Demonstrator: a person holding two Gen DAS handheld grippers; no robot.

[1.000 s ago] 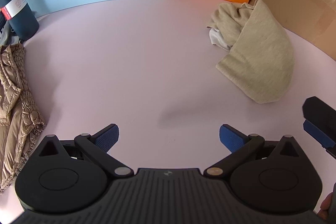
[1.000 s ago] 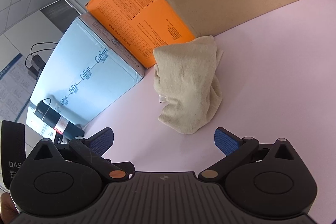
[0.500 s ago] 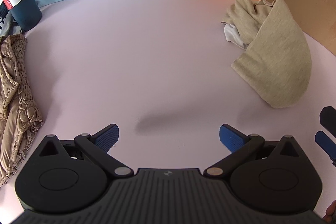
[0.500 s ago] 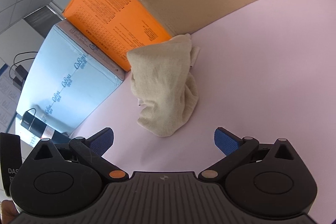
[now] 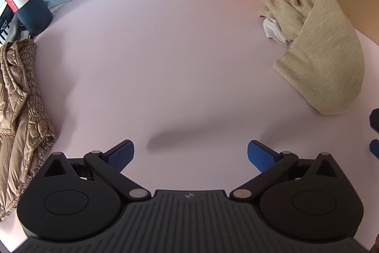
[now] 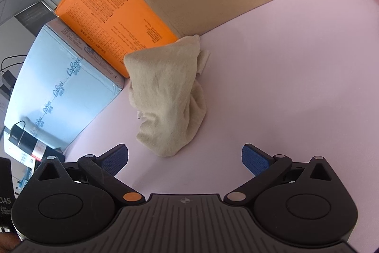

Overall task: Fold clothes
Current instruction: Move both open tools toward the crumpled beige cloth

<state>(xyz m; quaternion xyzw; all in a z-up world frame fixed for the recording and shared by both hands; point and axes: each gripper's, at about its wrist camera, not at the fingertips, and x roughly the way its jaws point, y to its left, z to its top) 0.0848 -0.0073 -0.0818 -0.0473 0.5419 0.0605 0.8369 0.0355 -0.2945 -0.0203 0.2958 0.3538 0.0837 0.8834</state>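
- Right gripper (image 6: 184, 158) — jaws spread wide, holding nothing — hangs just short of the beige garment (image 6: 168, 96).
- Left gripper (image 5: 190, 154), equally wide, is over bare pink table (image 5: 165, 51).
- The garment lies bunched against the orange box (image 6: 113, 16); a pinch at a single-layer edge — not the bulk — would suit best.
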